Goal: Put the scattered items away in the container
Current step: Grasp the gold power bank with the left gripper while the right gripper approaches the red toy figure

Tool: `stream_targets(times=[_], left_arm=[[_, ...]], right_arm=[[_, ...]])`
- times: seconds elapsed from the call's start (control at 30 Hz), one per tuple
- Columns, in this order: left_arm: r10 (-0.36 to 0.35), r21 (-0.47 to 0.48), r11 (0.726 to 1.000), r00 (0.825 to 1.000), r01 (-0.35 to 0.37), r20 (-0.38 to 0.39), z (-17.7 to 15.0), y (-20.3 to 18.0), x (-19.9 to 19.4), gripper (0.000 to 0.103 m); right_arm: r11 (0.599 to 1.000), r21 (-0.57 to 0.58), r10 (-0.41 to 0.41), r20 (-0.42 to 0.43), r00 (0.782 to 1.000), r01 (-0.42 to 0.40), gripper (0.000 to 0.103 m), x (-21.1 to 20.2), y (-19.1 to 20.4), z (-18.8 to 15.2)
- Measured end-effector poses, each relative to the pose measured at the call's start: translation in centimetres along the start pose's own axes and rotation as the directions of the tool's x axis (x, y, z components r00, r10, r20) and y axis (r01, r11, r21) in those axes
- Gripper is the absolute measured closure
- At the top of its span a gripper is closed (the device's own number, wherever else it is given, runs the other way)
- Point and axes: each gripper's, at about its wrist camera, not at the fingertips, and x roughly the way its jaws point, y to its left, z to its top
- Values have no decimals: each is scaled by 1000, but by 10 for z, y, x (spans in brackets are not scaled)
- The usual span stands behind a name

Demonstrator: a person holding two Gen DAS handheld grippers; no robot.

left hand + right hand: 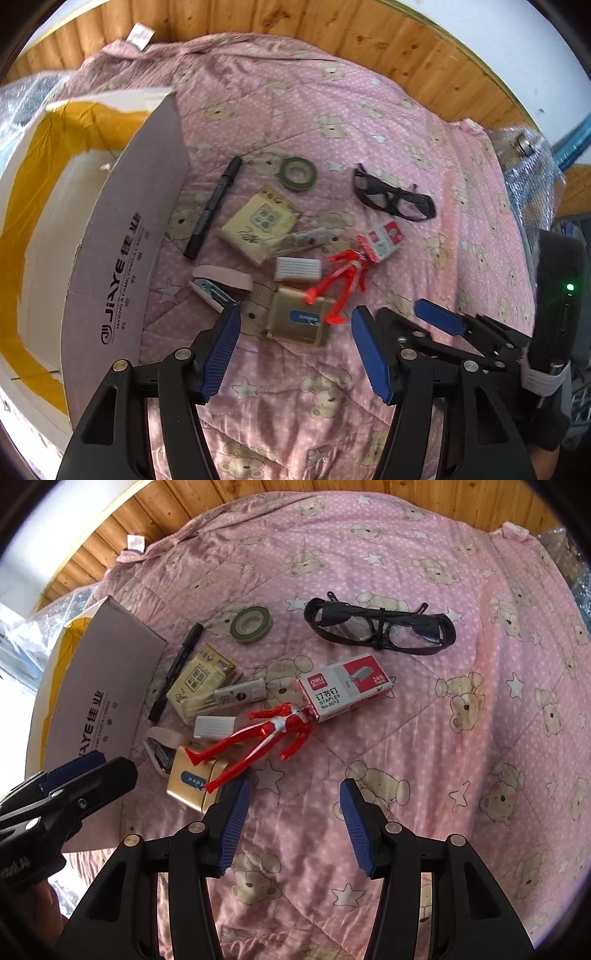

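Both the left tongs (pixel 291 328) and the right tongs (pixel 293 801) are apart, holding nothing, above the red toy figure (pixel 266 734) on the pink quilt (pixel 424 738), near the cardboard box (pixel 122 229).

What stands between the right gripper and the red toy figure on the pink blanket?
Nothing visible. The right gripper, jaws open, hovers over bare pink bear-print blanket; the red plastic toy figure lies just ahead and left, its legs resting across the gold rectangular box.
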Motion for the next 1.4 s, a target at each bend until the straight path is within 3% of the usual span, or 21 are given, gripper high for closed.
stream_targets(times=[0.17,0.33,0.5,0.53,0.6,0.63,0.73,0.83,0.9,0.93,0.97,1.03,1.17,1.23,1.27,1.3,1.37,1.4], left_arm=[[-55,-59,997,998,53,-25,7,29,23,39],[-94,-52,994,994,91,-48,13,31,42,39],[-52,-84,995,995,44,-87,16,39,61,35],[-53,-94,995,995,45,-84,17,42,60,35],[-38,-110,993,996,29,-82,16,49,57,35],[-25,-125,992,996,15,-81,14,54,54,35],[-47,-149,988,996,35,-72,7,60,44,37],[-104,-76,992,994,100,-45,-2,42,33,37],[-141,-26,990,989,140,-44,-6,24,32,36],[-158,-4,987,986,158,-48,-8,15,33,36],[-163,16,986,985,164,-50,-10,6,35,36],[-151,46,987,987,154,-57,-11,-8,42,35],[-70,84,994,995,76,-76,-11,-20,64,33],[-25,84,996,995,33,-93,-10,-20,75,35],[-20,78,997,994,28,-103,-10,-17,79,45],[-24,69,997,993,32,-113,-9,-14,82,48],[-28,54,998,995,34,-101,-10,-9,81,48],[-21,55,998,995,27,-98,-11,-7,80,48]], right_arm=[[996,76,58,-30,998,-55,48,17,-12,9],[985,131,116,-53,992,-108,46,38,-15,22],[991,77,109,-31,994,-106,42,51,-12,36],[996,46,76,-36,996,-74,45,50,-11,39],[1000,-18,-23,-66,998,22,95,51,-10,43],[999,-18,-45,-78,996,43,96,51,-16,42],[998,24,-62,-105,993,65,93,48,-41,36],[995,102,20,-98,995,-10,91,40,-53,32],[986,154,74,-90,993,-59,74,34,-61,30],[979,180,110,-68,992,-96,57,30,-60,31],[973,193,136,-51,989,-124,48,29,-59,32],[969,189,172,-45,984,-161,46,31,-48,36],[992,93,89,-98,991,-80,46,55,-26,41],[997,46,60,-83,995,-56,45,62,-19,43],[1000,12,28,-87,996,-27,50,64,-15,43],[1000,-3,13,-87,996,-13,52,65,-14,41],[999,24,26,-93,995,-24,79,65,-23,41],[999,39,26,-100,995,-22,81,64,-28,41]])
